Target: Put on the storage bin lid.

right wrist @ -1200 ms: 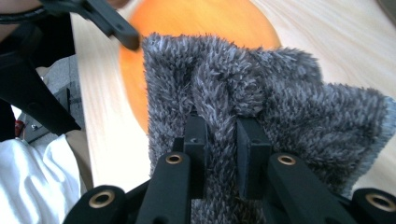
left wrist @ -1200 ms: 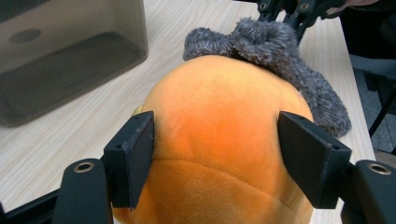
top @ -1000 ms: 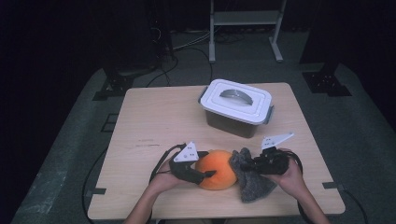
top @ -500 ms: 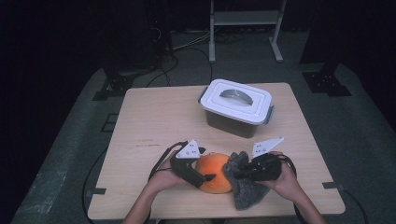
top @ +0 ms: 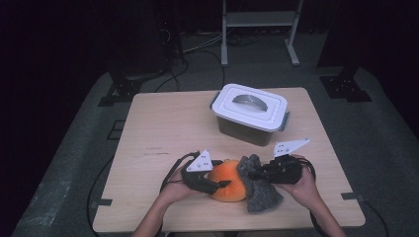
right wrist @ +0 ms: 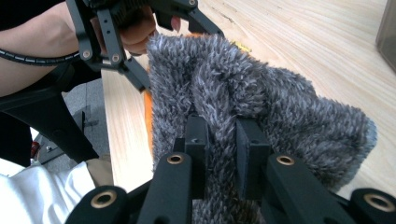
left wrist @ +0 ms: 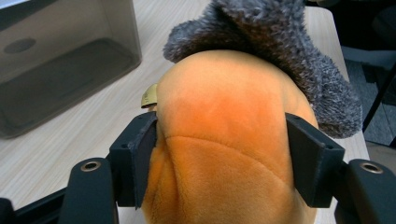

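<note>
Hands at the near edge of a wooden table (top: 158, 128) hold two grippers against an orange plush toy (top: 229, 178). Left gripper (top: 221, 185), whose jaws have just been closing, squeezes the toy's orange body between its pads. Right gripper (top: 253, 174) is clamped on the toy's grey furry covering (top: 259, 190), just right of the orange part. A lidded plastic box (top: 250, 113) stands farther back, apart from the toy.

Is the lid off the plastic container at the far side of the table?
No, in the high view the white lid sits closed on the plastic container, its handle recess facing up.
</note>
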Motion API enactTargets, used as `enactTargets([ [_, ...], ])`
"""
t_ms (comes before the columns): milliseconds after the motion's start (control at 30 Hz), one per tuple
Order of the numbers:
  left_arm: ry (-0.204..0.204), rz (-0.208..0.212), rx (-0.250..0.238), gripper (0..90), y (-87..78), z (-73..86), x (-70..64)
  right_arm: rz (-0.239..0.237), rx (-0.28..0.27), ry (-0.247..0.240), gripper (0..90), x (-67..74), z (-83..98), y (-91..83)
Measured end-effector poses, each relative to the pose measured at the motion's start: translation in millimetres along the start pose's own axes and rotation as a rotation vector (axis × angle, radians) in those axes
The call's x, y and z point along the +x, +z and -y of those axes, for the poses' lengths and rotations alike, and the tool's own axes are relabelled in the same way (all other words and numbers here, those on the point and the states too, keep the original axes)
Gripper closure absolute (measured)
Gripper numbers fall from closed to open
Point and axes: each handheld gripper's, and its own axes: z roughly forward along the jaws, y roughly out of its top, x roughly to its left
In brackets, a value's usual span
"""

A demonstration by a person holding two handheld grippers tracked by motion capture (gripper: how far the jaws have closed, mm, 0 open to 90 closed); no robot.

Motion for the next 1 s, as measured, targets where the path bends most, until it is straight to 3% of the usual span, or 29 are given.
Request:
enactTargets([
  [133,-0.118,-0.001,0.006,28.3,-0.8,7.4,10.5,0.039,0.037,-0.013,76.4,1.3,3.8,7.7],
  [267,-0.179,-0.008,-0.001,28.8,-1.7,11.5,16.5,0.086,0.091,-0.011,76.2,-3.3,11.3,10.7],
  [333,-0.197,-0.013,-0.003,28.8,-0.2,11.0,16.9,0.084,0.093,0.014,76.2,-7.4,14.9,9.2],
  [400,-0.205,-0.024,-0.002,28.7,1.3,9.7,16.2,0.088,0.079,0.006,76.3,-5.0,12.1,6.8],
  [500,-0.199,-0.036,-0.007,28.5,5.2,6.5,12.4,0.047,0.025,-0.028,76.2,8.4,1.2,6.6],
  [600,-0.184,-0.031,0.001,25.1,5.4,3.4,10.9,0.056,0.041,-0.066,76.2,17.1,-3.9,14.6],
  [867,-0.168,0.045,-0.028,10.3,-6.9,2.5,16.1,0.091,0.064,0.001,76.5,-3.3,9.8,11.7],
  [967,-0.171,0.067,-0.033,10.3,-13.8,4.3,19.9,0.103,0.067,0.025,76.5,-9.9,13.1,9.3],
  [1000,-0.176,0.068,-0.035,13.9,-15.6,5.7,20.9,0.104,0.070,0.031,76.5,-10.7,13.5,9.6],
])
